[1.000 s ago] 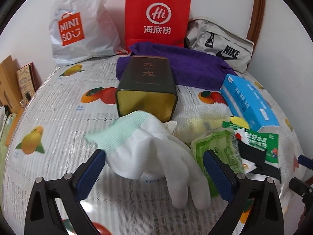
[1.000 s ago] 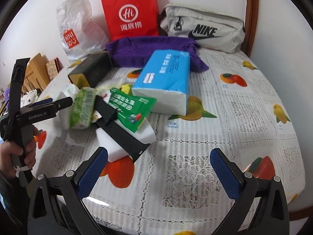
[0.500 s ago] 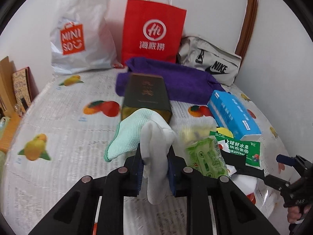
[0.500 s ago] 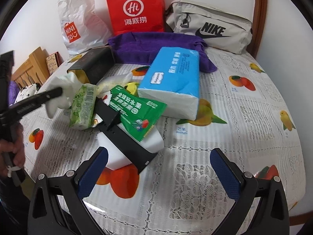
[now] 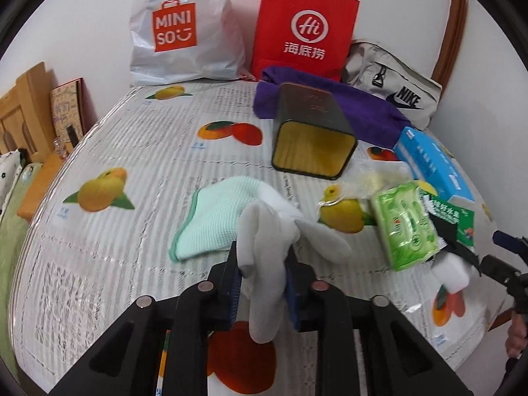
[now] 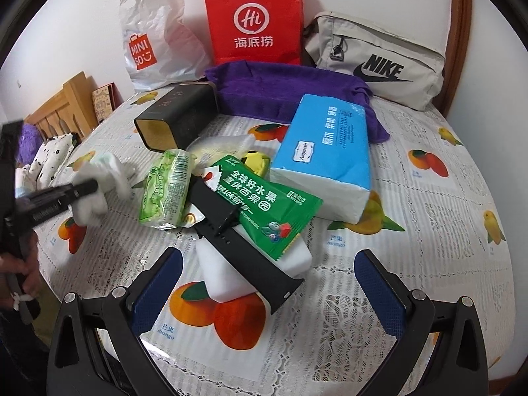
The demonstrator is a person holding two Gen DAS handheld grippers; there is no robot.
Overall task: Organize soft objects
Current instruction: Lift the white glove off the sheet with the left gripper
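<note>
My left gripper (image 5: pixel 264 274) is shut on a white glove with a mint cuff (image 5: pixel 260 231) and holds it above the table, left of the pile; it also shows in the right wrist view (image 6: pixel 99 181). My right gripper (image 6: pixel 269 283) is open and empty, just in front of a white sponge block (image 6: pixel 231 270) with a black strap (image 6: pixel 244 244) across it. Nearby lie a green wipes pack (image 6: pixel 166 188), a green tissue packet (image 6: pixel 264 208), a blue tissue pack (image 6: pixel 326 151) and a purple towel (image 6: pixel 283 89).
A dark tin box (image 5: pixel 313 132) lies on its side with its open end facing me. A Miniso bag (image 5: pixel 181 26), a red paper bag (image 5: pixel 303 29) and a grey Nike pouch (image 6: pixel 379 59) line the back wall. The table edge (image 6: pixel 495 297) curves away on the right.
My left gripper closed on the white glove, lifted it and carried it left, away from the pile. My right gripper moved closer to the sponge and strap, staying open.
</note>
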